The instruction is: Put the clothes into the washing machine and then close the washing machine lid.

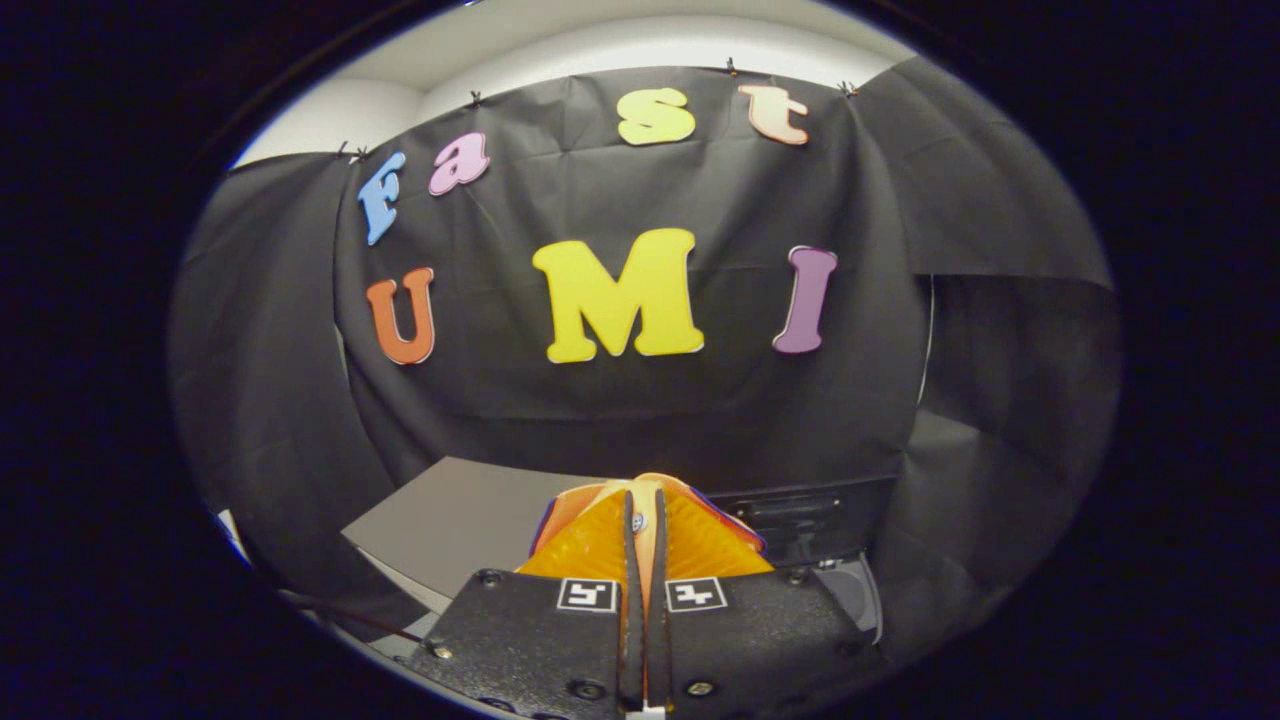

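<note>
The claw [643, 520] is closed, its two fingers pressed side by side with only a thin slit between them. Whether anything is pinched in that slit cannot be told; no cloth shows between the fingers. The claw is held level, pointing toward the black cloth wall [640, 400] of the booth at 12 o'clock.

Just beyond the fingers, from 10 o'clock across to 2 o'clock, lies the washer [470, 560], seen from a little above. Its grey lid [450, 515] spreads out from the fingers toward 10 o'clock as a flat, slightly tilted panel; whether it is fully down or part raised cannot be told. At 2 o'clock from the fingertips sits the dark back panel [810, 515] of the washer, with a horizontal bar or slot on it. Below that, at 3 o'clock beside the claw body, a curved pale rim [865, 595] shows, likely the edge of the drum opening, most of it hidden by the claw.

A thin dark cord [340, 612] runs along the washer's front edge at 8 o'clock.

The clothes cannot be made out.
</note>
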`<action>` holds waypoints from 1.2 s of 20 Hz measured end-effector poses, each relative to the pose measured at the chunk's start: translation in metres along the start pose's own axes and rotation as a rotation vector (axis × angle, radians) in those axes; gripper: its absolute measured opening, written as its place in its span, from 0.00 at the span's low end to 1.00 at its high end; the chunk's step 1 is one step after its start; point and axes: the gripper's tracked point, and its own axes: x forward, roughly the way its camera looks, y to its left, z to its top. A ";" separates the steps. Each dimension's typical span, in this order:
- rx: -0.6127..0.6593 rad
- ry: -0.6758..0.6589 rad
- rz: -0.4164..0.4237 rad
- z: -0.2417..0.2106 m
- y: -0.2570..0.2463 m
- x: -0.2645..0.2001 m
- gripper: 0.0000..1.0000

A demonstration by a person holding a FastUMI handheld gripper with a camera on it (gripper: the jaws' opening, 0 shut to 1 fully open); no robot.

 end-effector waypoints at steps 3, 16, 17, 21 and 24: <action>-0.012 -0.027 -0.045 0.015 -0.050 -0.007 0.05; -0.047 0.136 -0.068 -0.053 -0.173 0.061 0.05; -0.049 0.157 -0.057 -0.063 -0.174 0.067 0.05; -0.065 0.234 -0.013 -0.101 -0.173 0.088 0.05; -0.082 0.293 0.024 -0.131 -0.166 0.104 0.05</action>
